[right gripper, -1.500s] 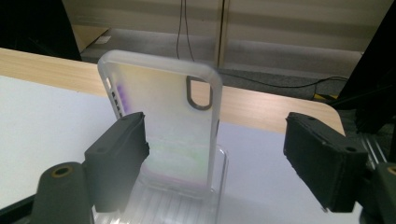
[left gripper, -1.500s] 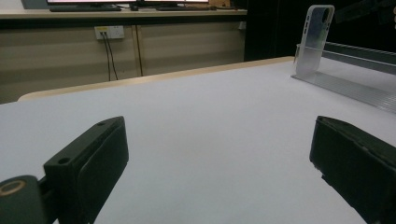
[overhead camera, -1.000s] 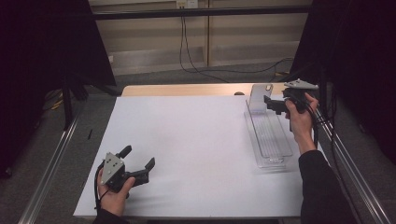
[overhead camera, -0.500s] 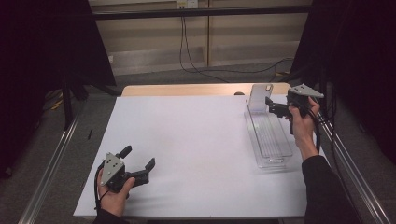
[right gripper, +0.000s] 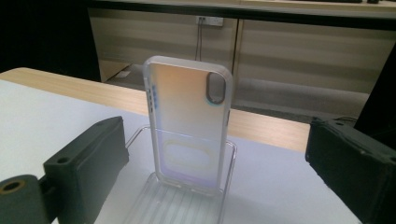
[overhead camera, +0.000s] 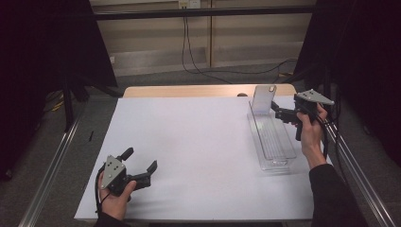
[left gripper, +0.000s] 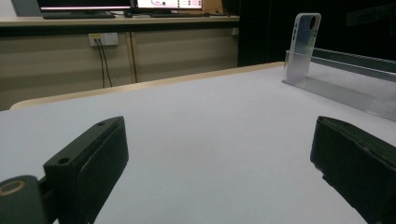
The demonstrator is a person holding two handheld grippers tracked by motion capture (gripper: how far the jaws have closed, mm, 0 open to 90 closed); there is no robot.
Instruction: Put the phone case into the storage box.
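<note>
A clear phone case [overhead camera: 263,98] [right gripper: 189,123] stands upright at the far end of a long clear plastic tray [overhead camera: 273,142] on the right of the white table. My right gripper [overhead camera: 280,113] [right gripper: 215,186] hovers just right of the case, open, its jaws facing the case with nothing between them. My left gripper [overhead camera: 140,166] [left gripper: 219,177] rests open near the table's front left, empty. In the left gripper view the case [left gripper: 302,44] and the tray [left gripper: 348,88] stand far off at the right.
The white sheet [overhead camera: 189,142] covers most of the wooden table [overhead camera: 189,91], whose bare strip shows at the back. Metal rails [overhead camera: 47,175] run along both sides. A cable [overhead camera: 194,52] hangs from a wall socket behind.
My right gripper has drawn back to the right and slightly nearer, away from the case. The left gripper has stayed put.
</note>
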